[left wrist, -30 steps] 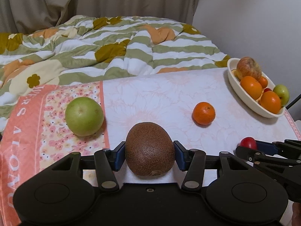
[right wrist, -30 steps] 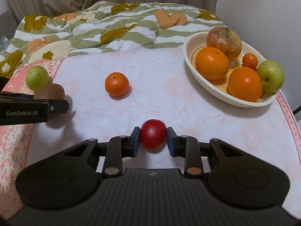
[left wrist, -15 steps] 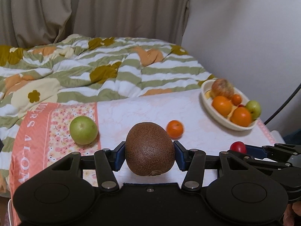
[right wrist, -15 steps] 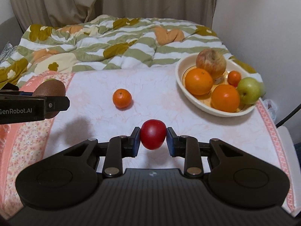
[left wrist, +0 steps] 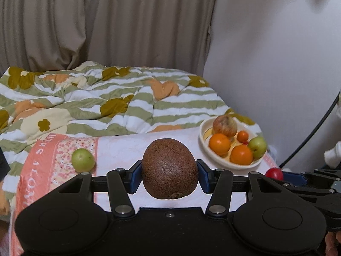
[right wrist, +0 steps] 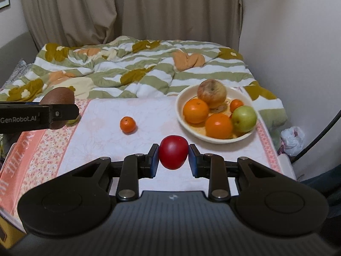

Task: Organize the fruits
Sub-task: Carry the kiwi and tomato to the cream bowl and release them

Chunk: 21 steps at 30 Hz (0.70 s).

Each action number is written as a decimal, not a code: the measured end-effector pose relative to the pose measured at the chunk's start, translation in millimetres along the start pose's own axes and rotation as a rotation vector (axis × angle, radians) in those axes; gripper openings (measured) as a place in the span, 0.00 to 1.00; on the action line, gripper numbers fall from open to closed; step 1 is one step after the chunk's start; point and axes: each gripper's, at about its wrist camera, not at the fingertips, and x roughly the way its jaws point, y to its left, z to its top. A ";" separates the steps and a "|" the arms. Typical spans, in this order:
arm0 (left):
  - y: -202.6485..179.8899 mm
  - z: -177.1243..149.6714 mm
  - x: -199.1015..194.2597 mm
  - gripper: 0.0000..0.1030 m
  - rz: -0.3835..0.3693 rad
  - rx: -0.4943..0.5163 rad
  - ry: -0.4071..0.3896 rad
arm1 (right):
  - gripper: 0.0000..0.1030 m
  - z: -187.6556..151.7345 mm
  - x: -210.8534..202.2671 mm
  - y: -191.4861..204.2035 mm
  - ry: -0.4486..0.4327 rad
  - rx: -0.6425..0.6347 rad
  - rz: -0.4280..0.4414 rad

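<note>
My left gripper (left wrist: pixel 169 176) is shut on a brown kiwi (left wrist: pixel 169 168) and holds it high above the table. My right gripper (right wrist: pixel 173 160) is shut on a small red fruit (right wrist: pixel 173 154), also lifted; this fruit shows in the left wrist view (left wrist: pixel 273 173). The kiwi shows at the left of the right wrist view (right wrist: pixel 58 98). A cream bowl (right wrist: pixel 191 128) at the table's right holds oranges, a green apple and a reddish apple. A small tangerine (right wrist: pixel 127 124) lies mid-table. A green fruit (left wrist: pixel 82 160) lies on the left.
The table has a white and pink floral cloth (right wrist: pixel 102 145). A bed with a striped green quilt (right wrist: pixel 138 72) lies beyond it, with curtains behind. A wall stands on the right, with a black cable (right wrist: pixel 319 136) and a plastic bag (right wrist: pixel 293 137) beside the table.
Both grippers have risen and pulled back from the table with their fruits held. The table and bowl look smaller and farther away.
</note>
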 end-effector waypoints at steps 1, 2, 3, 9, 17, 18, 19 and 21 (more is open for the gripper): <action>-7.4 0.8 -1.1 0.55 0.005 -0.013 -0.006 | 0.43 1.2 -3.8 -8.0 -0.004 -0.007 0.008; -14.5 1.5 -1.8 0.55 0.009 -0.021 -0.011 | 0.43 1.8 -7.0 -15.7 -0.008 -0.014 0.015; -22.2 2.1 -1.5 0.55 0.015 -0.027 -0.017 | 0.43 2.0 -10.1 -23.5 -0.013 -0.020 0.021; -66.9 4.4 6.7 0.55 0.035 -0.059 -0.037 | 0.43 10.3 -15.4 -72.2 -0.041 -0.064 0.061; -112.9 13.7 38.8 0.55 0.028 -0.094 -0.030 | 0.43 27.4 4.3 -129.0 -0.045 -0.103 0.085; -116.5 15.5 45.2 0.55 0.025 -0.096 -0.023 | 0.43 29.7 7.9 -133.6 -0.042 -0.101 0.086; -119.8 17.0 53.0 0.55 0.021 -0.097 -0.015 | 0.43 32.8 12.7 -139.7 -0.040 -0.097 0.086; -125.0 20.4 68.8 0.55 0.014 -0.094 0.002 | 0.43 38.1 23.8 -150.5 -0.033 -0.084 0.084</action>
